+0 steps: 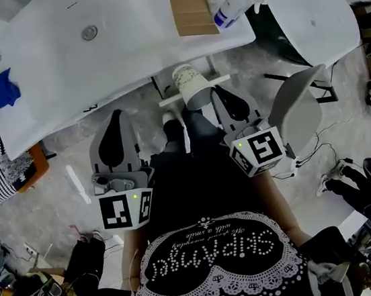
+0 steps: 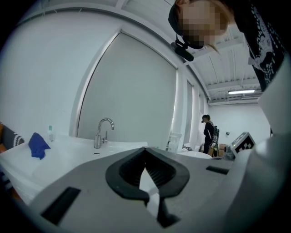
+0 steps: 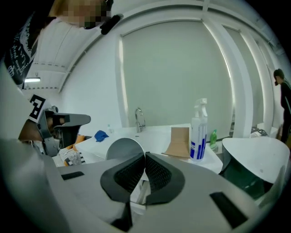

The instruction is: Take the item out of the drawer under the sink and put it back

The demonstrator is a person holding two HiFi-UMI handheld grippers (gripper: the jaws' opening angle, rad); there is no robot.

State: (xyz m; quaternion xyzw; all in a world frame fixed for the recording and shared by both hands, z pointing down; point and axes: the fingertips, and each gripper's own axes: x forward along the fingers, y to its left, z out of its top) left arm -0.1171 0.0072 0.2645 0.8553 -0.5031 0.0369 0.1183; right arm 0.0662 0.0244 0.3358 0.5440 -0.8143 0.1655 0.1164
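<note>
We pinch the paper cup (image 1: pixel 189 82) by its rim with the right gripper (image 1: pixel 214 93), likely for carrying; left gripper (image 1: pixel 118 113) pressed together, empty, held aside.

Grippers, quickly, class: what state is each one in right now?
Left gripper: closed, nothing between its jaws.
Right gripper: closed, pinching the paper cup by its rim.

Paper cup (image 1: pixel 189 81): pale, faint printed pattern, tipped over in mid-air with its wall pinched at the closed tips of the right gripper (image 1: pixel 210 96). The right gripper view shows only one round grey end of it, just left of the jaws. It hangs right at the white drawer (image 1: pixel 220 78) edge that pokes out from under the sink counter (image 1: pixel 60 72).
</note>
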